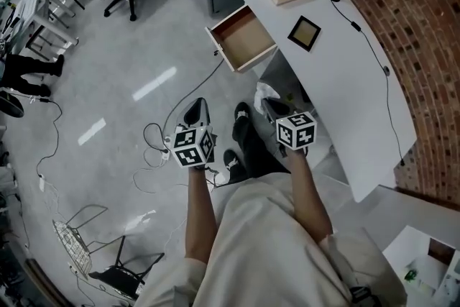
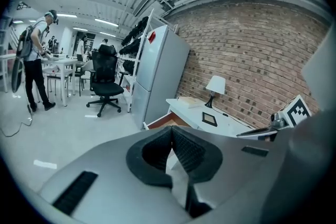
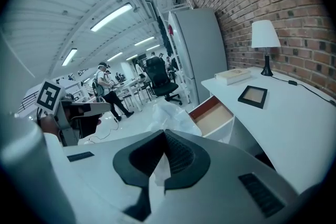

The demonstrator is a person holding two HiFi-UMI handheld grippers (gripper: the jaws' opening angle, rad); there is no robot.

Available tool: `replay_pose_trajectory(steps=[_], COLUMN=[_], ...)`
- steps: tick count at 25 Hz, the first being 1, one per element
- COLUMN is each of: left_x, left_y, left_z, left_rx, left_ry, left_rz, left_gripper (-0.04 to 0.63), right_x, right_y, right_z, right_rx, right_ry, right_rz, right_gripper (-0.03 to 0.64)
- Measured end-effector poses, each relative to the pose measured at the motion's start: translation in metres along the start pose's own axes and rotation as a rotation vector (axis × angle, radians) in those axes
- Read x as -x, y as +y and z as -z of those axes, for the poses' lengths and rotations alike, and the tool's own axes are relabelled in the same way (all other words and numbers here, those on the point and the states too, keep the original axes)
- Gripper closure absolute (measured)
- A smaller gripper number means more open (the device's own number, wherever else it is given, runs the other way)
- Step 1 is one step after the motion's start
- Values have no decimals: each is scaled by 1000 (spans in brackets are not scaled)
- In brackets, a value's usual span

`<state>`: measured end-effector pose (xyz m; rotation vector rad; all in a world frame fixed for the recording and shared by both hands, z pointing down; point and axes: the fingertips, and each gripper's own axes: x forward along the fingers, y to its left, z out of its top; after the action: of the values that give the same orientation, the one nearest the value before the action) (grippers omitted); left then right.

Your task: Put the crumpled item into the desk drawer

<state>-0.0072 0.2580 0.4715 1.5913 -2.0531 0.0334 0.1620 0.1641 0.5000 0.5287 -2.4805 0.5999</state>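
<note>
You keep the crumpled item (image 1: 264, 90) pinched in your closed right tongs (image 1: 270, 105), facing the open drawer (image 1: 243, 39) at the surface (image 1: 359, 83) edge, ready to drop it in, while your left tongs (image 1: 196, 108) are closed and empty.

Standing, with both bare forearms (image 1: 200, 206) stretched forward at centre frame. At left of centre, left gripper (image 1: 195, 113), jaws pressed together on nothing. At right and slightly higher, right gripper (image 1: 273, 108), jaws clamped on the crumpled item (image 1: 265, 91), tips pointing up-frame.
</note>
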Motion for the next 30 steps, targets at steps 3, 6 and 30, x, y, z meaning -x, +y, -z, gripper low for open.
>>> replay_pose_trajectory(steps=[3,6,30], left_x=[-7,-17,-230], left_y=[9,11,38], left_z=[-6,-11,-125], left_rx=[-7,-38,-184], left_ry=[0,15,113], left_rz=[-11,-6,64], left_gripper=[580,578,578], right_x=[-18,-39,-206], right_y=[-2,-5,-87], right_z=[-9,-22,-177], right_rx=[22,24,24], right_ry=[7,9,2], right_rz=[-19,-35,-97], right_gripper=[591,591,591])
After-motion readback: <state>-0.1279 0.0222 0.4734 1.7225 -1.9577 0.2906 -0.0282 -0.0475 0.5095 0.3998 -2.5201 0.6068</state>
